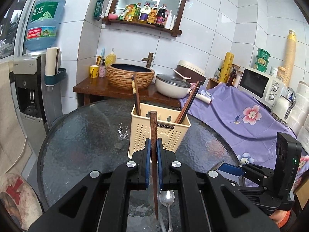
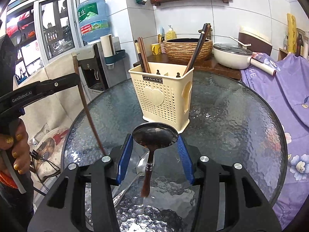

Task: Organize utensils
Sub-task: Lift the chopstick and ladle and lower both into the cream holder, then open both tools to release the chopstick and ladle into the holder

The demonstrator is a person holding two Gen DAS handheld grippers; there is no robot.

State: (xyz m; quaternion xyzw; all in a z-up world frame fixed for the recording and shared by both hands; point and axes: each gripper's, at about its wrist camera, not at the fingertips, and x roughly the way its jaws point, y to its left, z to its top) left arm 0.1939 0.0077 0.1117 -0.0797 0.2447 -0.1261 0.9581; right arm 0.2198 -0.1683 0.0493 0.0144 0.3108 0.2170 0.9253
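Observation:
A cream perforated utensil holder (image 1: 160, 133) (image 2: 164, 94) stands on the round glass table (image 1: 81, 139) (image 2: 231, 119), with dark chopsticks (image 1: 136, 94) (image 2: 143, 56) in its left and right compartments (image 2: 197, 52). My left gripper (image 1: 154, 145) is shut on a brown chopstick (image 1: 154, 154), held upright just in front of the holder; it also shows in the right wrist view (image 2: 87, 106). My right gripper (image 2: 155, 148) is shut on the bowl of a dark spoon (image 2: 154, 135), its handle hanging toward me. A metal spoon (image 1: 167, 197) (image 2: 142, 164) lies on the table.
Behind the table is a wooden stand with a basin (image 1: 130, 76) and a white pot (image 1: 172, 86). A purple flowered cloth (image 1: 241, 116) covers the counter at right, with a microwave (image 1: 258, 82). A water dispenser (image 1: 29, 89) stands at left.

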